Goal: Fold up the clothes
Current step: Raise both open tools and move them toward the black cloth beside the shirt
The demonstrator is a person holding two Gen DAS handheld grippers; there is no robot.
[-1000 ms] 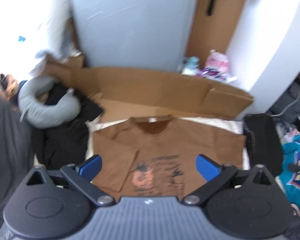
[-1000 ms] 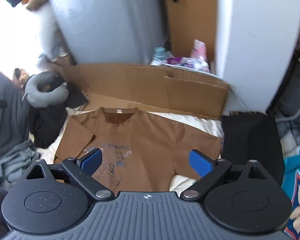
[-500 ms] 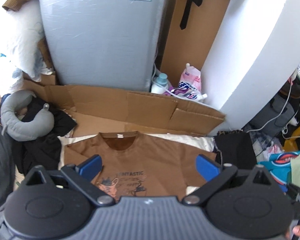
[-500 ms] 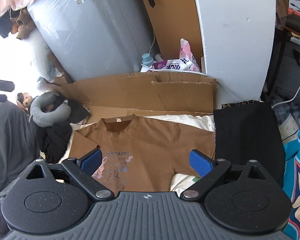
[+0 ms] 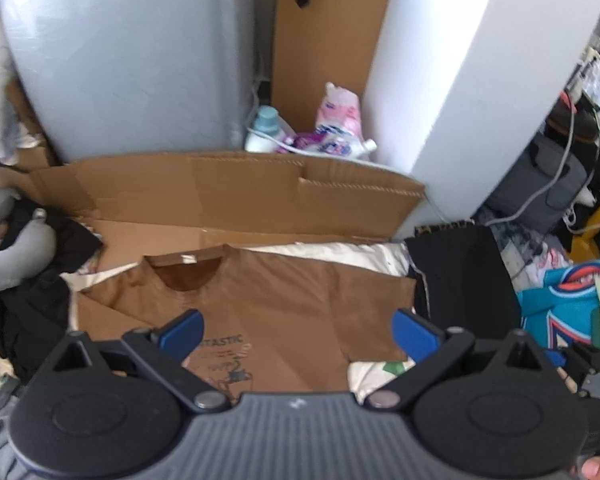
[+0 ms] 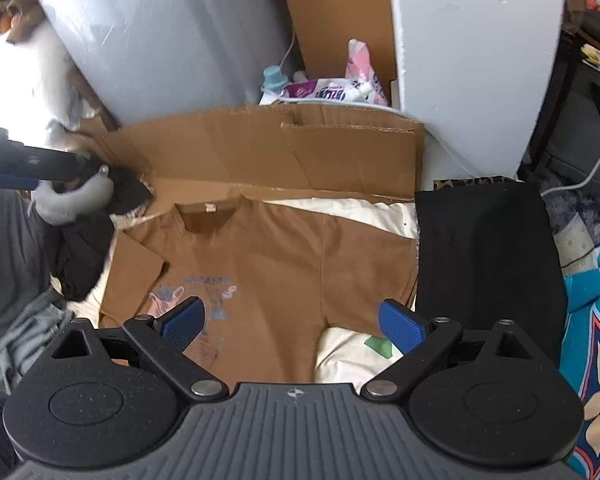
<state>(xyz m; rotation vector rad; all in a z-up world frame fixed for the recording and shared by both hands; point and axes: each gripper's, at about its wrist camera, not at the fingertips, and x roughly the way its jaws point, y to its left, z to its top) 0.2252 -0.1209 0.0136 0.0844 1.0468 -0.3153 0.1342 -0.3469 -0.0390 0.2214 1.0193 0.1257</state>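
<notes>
The brown T-shirt (image 6: 268, 248) lies face up on a cream sheet (image 6: 352, 352), collar toward the far wall, a faded print on the chest. Its sleeve on the left of the view is folded in over the body, while the other sleeve lies spread out toward a flat black garment (image 6: 484, 256) just beside it. A flattened cardboard box (image 6: 284, 152) stands along the far edge of the sheet, holding nothing. Behind it, in the gap between a grey wrapped appliance (image 6: 168, 36) and a white cabinet (image 6: 472, 52), sit a bottle with a blue cap (image 6: 275, 78) and pink detergent pouches (image 6: 340, 84), crowded together. To the left, a grey neck pillow (image 6: 76, 200) rests on a heap of dark clothes (image 6: 84, 252). A teal patterned blanket (image 6: 592, 320) covers the right side.

The left gripper (image 5: 298, 330) hovers above the shirt's chest, its blue-padded claw spread wide and gripping nothing. The right gripper (image 6: 292, 320) hangs over the shirt's lower half, its claw likewise released and empty, one pad above the print and the other above the sheet near the spread sleeve. A fingertip (image 5: 596, 468) shows at the lower right corner of the left wrist view
</notes>
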